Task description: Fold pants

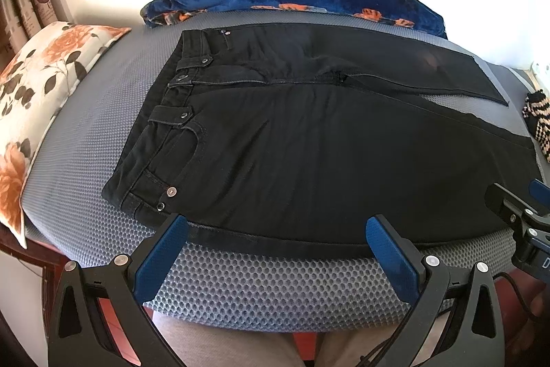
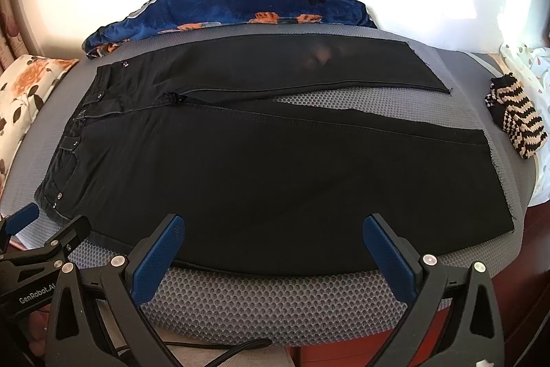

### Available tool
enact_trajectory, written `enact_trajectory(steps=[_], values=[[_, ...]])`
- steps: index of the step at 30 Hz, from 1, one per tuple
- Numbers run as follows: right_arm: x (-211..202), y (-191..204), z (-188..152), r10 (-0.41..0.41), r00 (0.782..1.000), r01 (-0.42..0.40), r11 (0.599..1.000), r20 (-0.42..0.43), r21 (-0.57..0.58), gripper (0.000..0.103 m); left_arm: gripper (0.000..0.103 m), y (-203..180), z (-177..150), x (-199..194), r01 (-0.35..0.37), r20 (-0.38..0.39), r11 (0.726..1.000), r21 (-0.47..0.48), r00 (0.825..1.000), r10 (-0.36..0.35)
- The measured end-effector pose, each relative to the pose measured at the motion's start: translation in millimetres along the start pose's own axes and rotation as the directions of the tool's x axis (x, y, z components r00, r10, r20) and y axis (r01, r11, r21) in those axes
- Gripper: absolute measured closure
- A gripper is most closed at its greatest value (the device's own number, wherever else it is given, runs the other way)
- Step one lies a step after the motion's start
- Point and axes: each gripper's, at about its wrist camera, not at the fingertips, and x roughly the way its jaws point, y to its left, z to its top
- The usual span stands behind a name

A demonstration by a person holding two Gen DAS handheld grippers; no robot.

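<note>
the black jeans [image 2: 240,167] lie flat on the bed [image 2: 275,305], not folded yet. both the left gripper [image 1: 276,226] and right gripper [image 2: 273,226] are released, holding nothing.

White lettering reading "GenRobot.A", cut off after that by a nearer finger, stands on the black body of the left gripper [image 2: 20,222] where it shows at the lower left of the right wrist view. In the left wrist view a single white "D" shows on the black body of the right gripper [image 1: 515,195] at the frame's right edge, the rest cut off.
</note>
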Motion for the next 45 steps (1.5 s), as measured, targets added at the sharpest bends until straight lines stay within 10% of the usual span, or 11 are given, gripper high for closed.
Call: enact_trajectory(steps=[28, 35, 45], values=[[10.3, 2.3, 15.9, 0.022, 1.0, -0.022, 1.0, -0.004, -0.012, 0.0, 0.0, 29.2, 34.3, 10.1, 0.021, 0.038, 0.999, -0.047, 0.999, -0.019], [13.8, -0.5, 51.4, 0.191, 0.98, -0.191, 0.981, 0.047, -0.011, 0.0, 0.002, 74.2, 90.5, 23.2, 0.051, 0.091, 0.995, -0.084, 0.995, -0.044], [45.0, 27.6, 130.8, 0.318, 0.945, -0.31, 0.944, 0.071, -0.111, 0.0, 0.036, 167.4, 178.9, 91.2, 0.221, 0.073, 0.945, -0.243, 0.975, -0.209]])
